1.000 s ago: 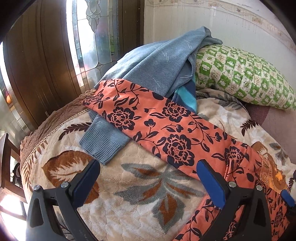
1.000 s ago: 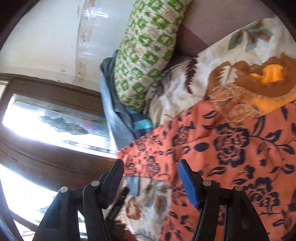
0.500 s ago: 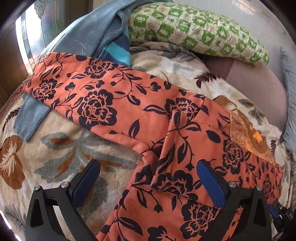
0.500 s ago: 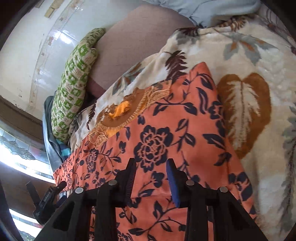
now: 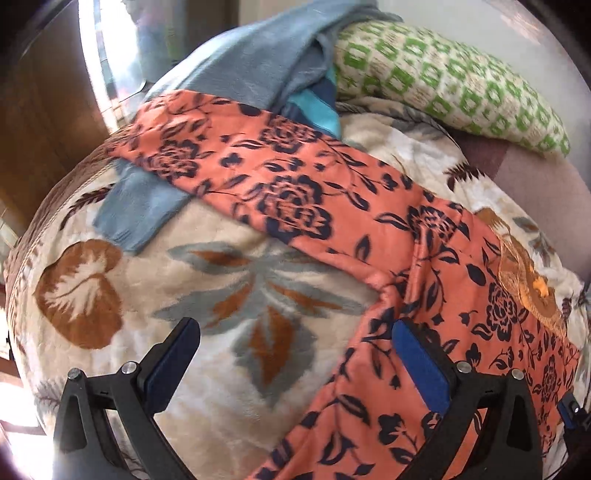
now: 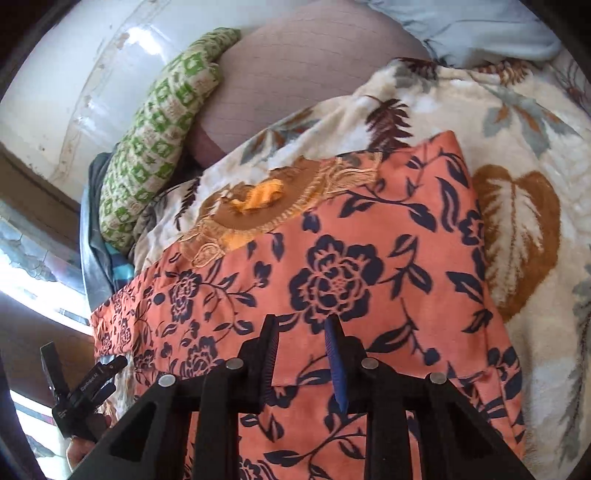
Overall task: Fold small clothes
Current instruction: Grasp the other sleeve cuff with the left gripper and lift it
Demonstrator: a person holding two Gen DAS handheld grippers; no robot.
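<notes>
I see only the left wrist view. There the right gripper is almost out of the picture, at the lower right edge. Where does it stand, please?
Observer: The right gripper hangs over the orange floral garment, on the near side of its embroidered neckline.
Operator: Are its jaws open or shut?
Observer: They have just been closing. A narrow gap shows between them, with the cloth lying flat under it. I see no fold pinched.
Operator: Is something lying beyond the garment on that side?
Observer: Yes, a pale blue cloth lies at the far edge of the leaf-patterned blanket.
</notes>
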